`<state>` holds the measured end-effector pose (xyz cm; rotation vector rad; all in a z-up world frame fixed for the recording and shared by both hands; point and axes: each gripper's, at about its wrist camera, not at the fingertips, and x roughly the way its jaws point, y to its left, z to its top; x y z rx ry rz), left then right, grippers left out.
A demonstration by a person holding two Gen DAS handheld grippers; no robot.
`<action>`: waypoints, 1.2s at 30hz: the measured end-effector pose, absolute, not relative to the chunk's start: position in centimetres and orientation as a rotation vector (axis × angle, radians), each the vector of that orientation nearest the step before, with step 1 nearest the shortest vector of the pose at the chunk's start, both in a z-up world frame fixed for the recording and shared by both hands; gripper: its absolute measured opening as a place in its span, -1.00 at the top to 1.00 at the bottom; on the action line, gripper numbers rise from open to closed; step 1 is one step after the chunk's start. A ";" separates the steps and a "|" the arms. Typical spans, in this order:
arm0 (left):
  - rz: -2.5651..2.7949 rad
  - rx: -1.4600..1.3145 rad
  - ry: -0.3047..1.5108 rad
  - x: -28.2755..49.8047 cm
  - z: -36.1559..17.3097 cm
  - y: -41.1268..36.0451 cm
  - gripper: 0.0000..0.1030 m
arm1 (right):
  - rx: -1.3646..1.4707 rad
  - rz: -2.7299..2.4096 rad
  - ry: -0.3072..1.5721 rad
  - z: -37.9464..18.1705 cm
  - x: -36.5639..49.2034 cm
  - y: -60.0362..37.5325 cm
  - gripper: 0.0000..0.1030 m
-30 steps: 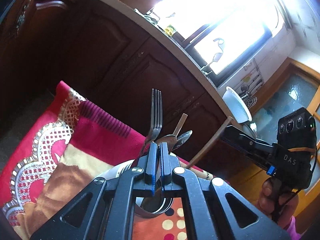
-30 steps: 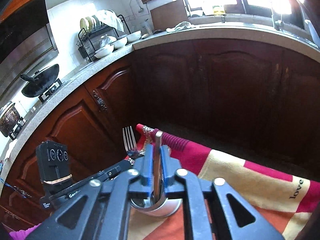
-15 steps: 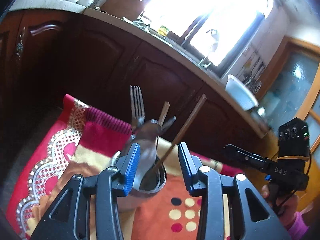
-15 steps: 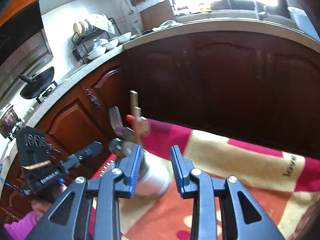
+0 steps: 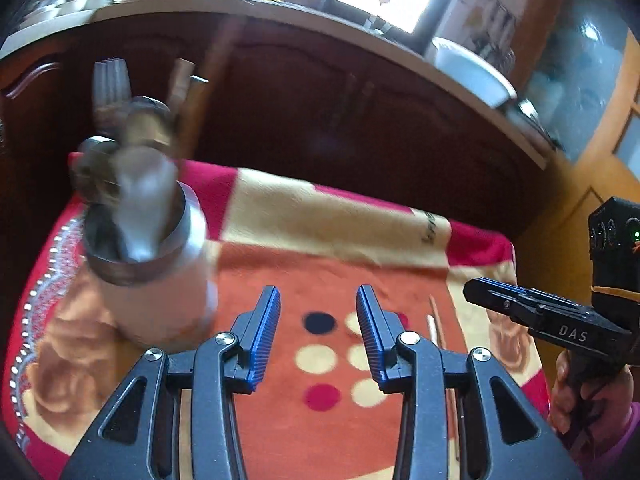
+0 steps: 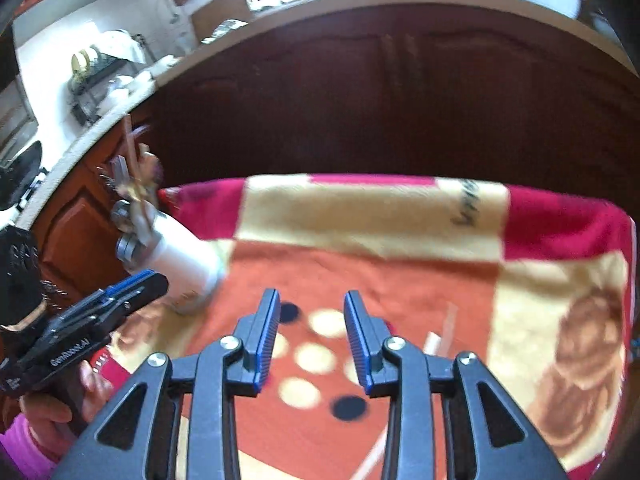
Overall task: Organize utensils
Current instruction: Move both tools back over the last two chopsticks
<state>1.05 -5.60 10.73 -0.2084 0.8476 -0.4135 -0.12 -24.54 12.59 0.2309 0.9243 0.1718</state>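
- My left gripper (image 5: 318,332) hangs over the patterned blanket (image 5: 340,240), its blue pads parted about halfway and nothing between them; the jaws have just been opening.
- My right gripper (image 6: 308,336) is the same story: jaws partly apart, having just been opening, with only orange cloth and spots showing in the gap.
- In the left view I see my right gripper off to the right edge, held by my hand (image 5: 576,404) in a pink sleeve; in the right view my left gripper sits low at the left, likewise held.
- Just right of my left gripper's right finger, a thin pale stick (image 5: 436,332) lies flat on the blanket; it shows blurred in the right view too.
- Farther off, to the left, the white utensil holder (image 5: 160,280) stands on the blanket, apart from both grippers.
- A fork (image 5: 110,88), spoons and wooden sticks stand up out of its metal rim, all motion-blurred.
- Beyond the blanket runs a dark wooden cabinet (image 5: 340,100) under a pale counter, with a bright window behind.
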 end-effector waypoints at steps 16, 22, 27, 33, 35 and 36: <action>-0.586 -0.200 1.010 1.0 7.2 -13.6 -0.26 | 0.286 0.020 1.065 5.5 -3.1 -33.9 0.50; -0.598 -0.181 1.053 0.9 6.0 -14.3 -0.26 | 0.284 0.022 1.098 3.3 0.5 -32.9 0.60; -0.623 -0.171 1.090 1.1 5.2 -15.0 -0.26 | 0.268 -0.012 1.139 1.7 3.7 -32.8 0.60; -0.662 -0.149 1.115 1.9 4.9 -16.9 -0.26 | 0.244 -0.023 1.117 2.1 2.8 -33.5 0.86; -0.680 -0.131 1.127 2.4 4.7 -18.2 -0.26 | 0.268 -0.020 1.101 2.7 1.5 -34.6 0.87; -0.688 -0.125 1.134 2.6 4.5 -18.9 -0.26 | 0.278 -0.020 1.099 2.9 0.9 -35.1 0.86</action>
